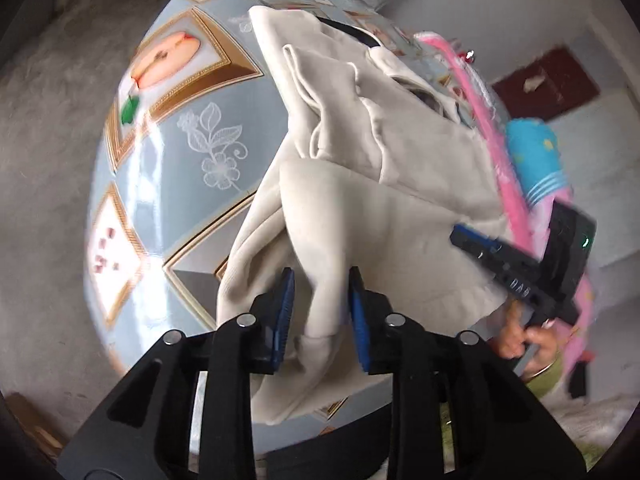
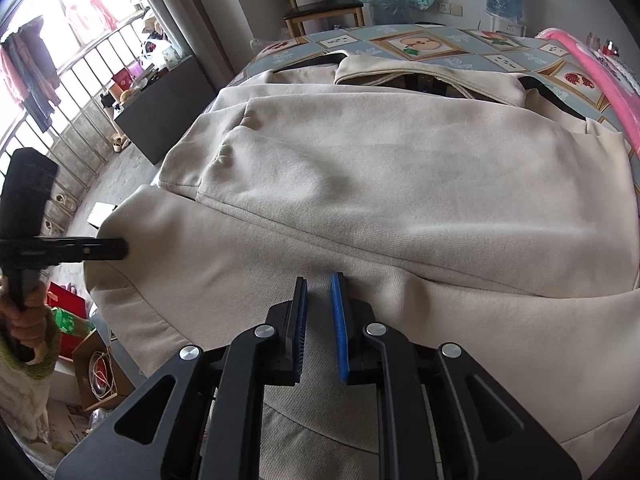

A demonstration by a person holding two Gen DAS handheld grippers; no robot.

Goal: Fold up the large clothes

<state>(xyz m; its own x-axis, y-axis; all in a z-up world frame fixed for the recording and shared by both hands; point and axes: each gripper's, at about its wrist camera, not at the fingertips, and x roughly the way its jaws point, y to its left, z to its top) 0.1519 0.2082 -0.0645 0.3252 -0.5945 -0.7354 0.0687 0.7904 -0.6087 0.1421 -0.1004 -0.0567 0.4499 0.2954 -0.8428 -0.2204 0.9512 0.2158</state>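
Cream garment (image 2: pixel 400 184) overhanging table (image 1: pixel 180 168) edge

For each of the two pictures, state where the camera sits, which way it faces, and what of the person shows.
Left wrist: on the left gripper, facing down at a bunched fold of the cream garment between its pads; a hand holds the right gripper.
Right wrist: on the right gripper, facing across the garment; a hand and green sleeve.
Shared: the garment and fruit-patterned tablecloth.

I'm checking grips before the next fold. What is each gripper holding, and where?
Both hold the beige garment: left gripper on a bunched fold at its edge, right gripper on a pinch of its near hem.
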